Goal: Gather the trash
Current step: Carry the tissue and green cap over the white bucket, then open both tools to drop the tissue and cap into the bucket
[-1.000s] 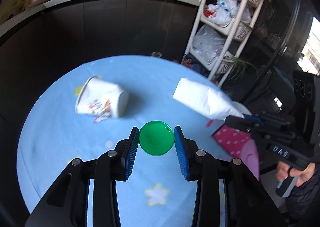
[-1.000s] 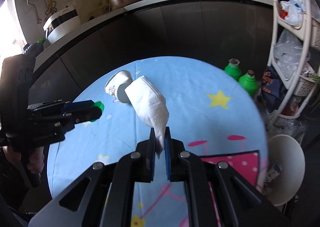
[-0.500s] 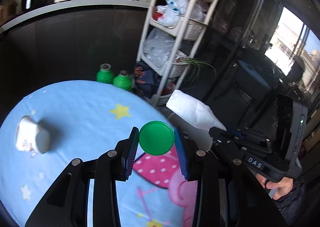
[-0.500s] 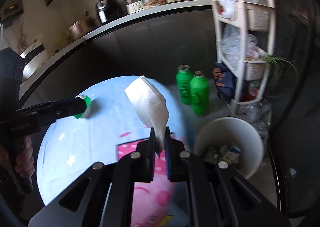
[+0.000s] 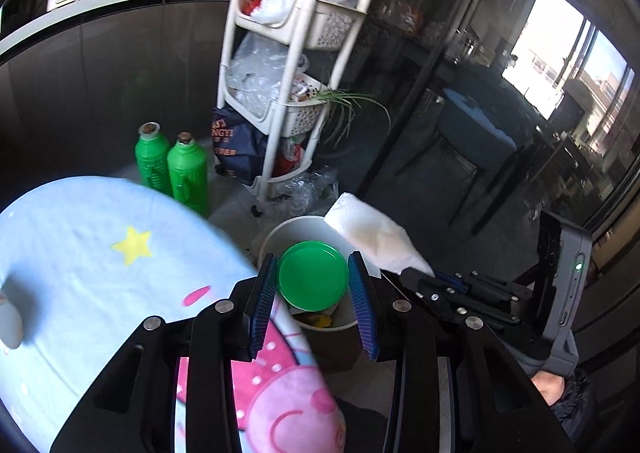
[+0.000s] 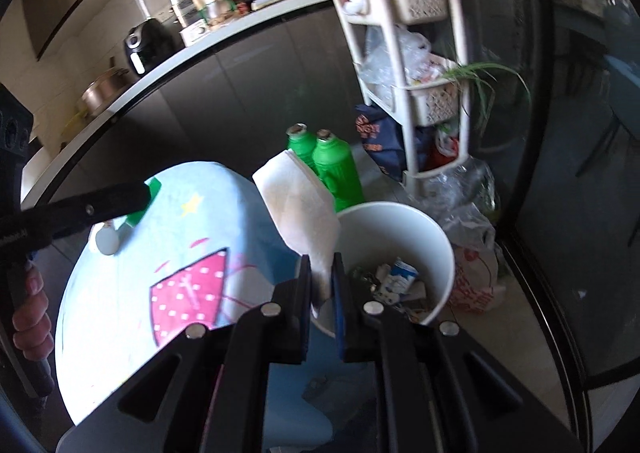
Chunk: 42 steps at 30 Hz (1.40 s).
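A green lid (image 5: 312, 275) is pinched edgewise in the left gripper (image 5: 313, 295), above the white bin (image 6: 404, 221) just past the table (image 5: 80, 237) edge. A napkin (image 6: 298, 209) is clamped in the nearly shut right gripper (image 6: 321, 285), beside the bin's rim. Trash is seen inside the bin. Bottles (image 5: 172, 169) and a rack (image 5: 280, 65) are crowded behind; open floor is left to the right.

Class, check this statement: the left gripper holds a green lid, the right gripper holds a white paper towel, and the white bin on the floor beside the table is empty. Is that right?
Not quite. The bin is not empty: the right wrist view shows a small carton and other scraps in it. The rest stands: the left gripper holds the green lid, and the right gripper holds the white paper towel.
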{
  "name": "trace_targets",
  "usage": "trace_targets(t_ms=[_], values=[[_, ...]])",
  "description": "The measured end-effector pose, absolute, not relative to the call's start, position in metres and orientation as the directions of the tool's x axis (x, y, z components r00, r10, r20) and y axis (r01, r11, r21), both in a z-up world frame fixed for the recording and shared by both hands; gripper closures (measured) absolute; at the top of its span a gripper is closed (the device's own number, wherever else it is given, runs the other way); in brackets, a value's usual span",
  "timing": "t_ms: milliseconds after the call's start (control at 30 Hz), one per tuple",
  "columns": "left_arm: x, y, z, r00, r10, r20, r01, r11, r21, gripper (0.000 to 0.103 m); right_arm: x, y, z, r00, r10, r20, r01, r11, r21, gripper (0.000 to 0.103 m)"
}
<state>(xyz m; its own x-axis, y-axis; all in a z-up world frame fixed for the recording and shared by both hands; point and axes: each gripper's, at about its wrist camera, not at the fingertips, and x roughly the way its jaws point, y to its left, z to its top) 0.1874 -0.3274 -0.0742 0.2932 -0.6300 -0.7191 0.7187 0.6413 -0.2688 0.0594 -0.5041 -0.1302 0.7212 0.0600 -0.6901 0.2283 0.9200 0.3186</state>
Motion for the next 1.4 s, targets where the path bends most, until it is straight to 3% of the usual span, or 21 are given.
trace_targets(t_ms=[400,533,633,700,833,900,967,1333,1400], values=[[0.2,-0.386,-0.108,0.246,-0.596,-0.764,0.742,0.623,-0.247,0.068,0.078,-0.543,-0.19,0.672,0.071,-0.737,0.292,0.889,0.352,0.091],[0.204,-0.397,-0.114,0.251,-0.581,-0.774,0.748,0.624,-0.226,0.068,0.09,-0.547,-0.205,0.656,0.073,-0.751,0.295,0.891,0.345,0.085],[0.205,-0.401,-0.117,0.254,-0.574,-0.778,0.751,0.624,-0.215,0.068,0.099,-0.544,-0.214,0.646,0.065,-0.761,0.28,0.906,0.316,0.068],[0.205,-0.404,-0.118,0.252,-0.57,-0.782,0.753,0.623,-0.211,0.068,0.103,-0.542,-0.217,0.647,0.05,-0.761,0.274,0.916,0.294,0.04],[0.206,-0.407,-0.121,0.249,-0.566,-0.786,0.756,0.621,-0.207,0.068,0.101,-0.538,-0.218,0.656,0.046,-0.754,0.25,0.929,0.274,0.031],[0.206,-0.41,-0.122,0.245,-0.564,-0.789,0.755,0.621,-0.209,0.068,0.097,-0.538,-0.216,0.666,0.034,-0.745,0.249,0.932,0.265,0.015],[0.206,-0.412,-0.124,0.242,-0.561,-0.792,0.753,0.623,-0.211,0.068,0.094,-0.537,-0.213,0.673,0.033,-0.739,0.242,0.934,0.263,0.007],[0.207,-0.433,-0.144,0.21,-0.538,-0.816,0.753,0.622,-0.216,0.067,0.087,-0.54,-0.216,0.673,0.045,-0.739,0.243,0.93,0.277,0.004],[0.209,-0.437,-0.147,0.217,-0.532,-0.818,0.753,0.625,-0.207,0.056,0.086,-0.542,-0.219,0.67,0.059,-0.74,0.243,0.925,0.293,0.004]])
